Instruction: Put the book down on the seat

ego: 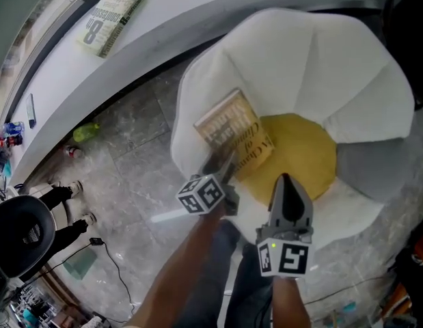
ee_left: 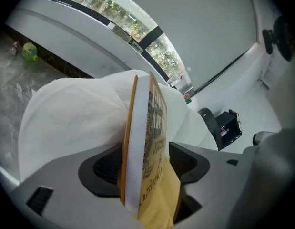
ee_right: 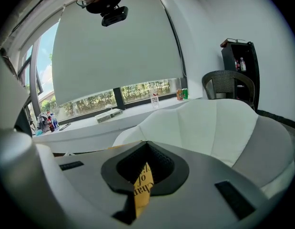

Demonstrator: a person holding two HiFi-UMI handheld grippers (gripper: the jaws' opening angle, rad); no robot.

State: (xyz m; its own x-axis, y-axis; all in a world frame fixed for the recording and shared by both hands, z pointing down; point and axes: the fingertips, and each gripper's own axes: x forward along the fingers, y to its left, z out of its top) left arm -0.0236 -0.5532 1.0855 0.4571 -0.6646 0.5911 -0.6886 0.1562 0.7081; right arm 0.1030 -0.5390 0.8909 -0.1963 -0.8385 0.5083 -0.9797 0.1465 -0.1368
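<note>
Setting: a white armchair (ego: 348,80) with a yellow seat cushion (ego: 300,152), seen steeply from above on a grey stone floor (ego: 129,142).
Task item: the book (ego: 233,137), tan-covered, rested at the left of the seat, partly on the yellow cushion and partly against the white padding.
Left hand: the left tongs (ego: 221,164) stood at the book's near corner. Their jaws were apart with the book between them, and a gap showed beside the front cover, so nothing was clamped.
Right hand: the right tongs (ego: 286,180) hovered over the front of the cushion, just right of the book. Their jaws were together and empty, with only a slit showing the book's cover beyond.
Background: a second book (ego: 110,19) lay on a curved white ledge (ego: 163,19) behind the chair, and a black office chair (ego: 20,234) stood at the far left.
</note>
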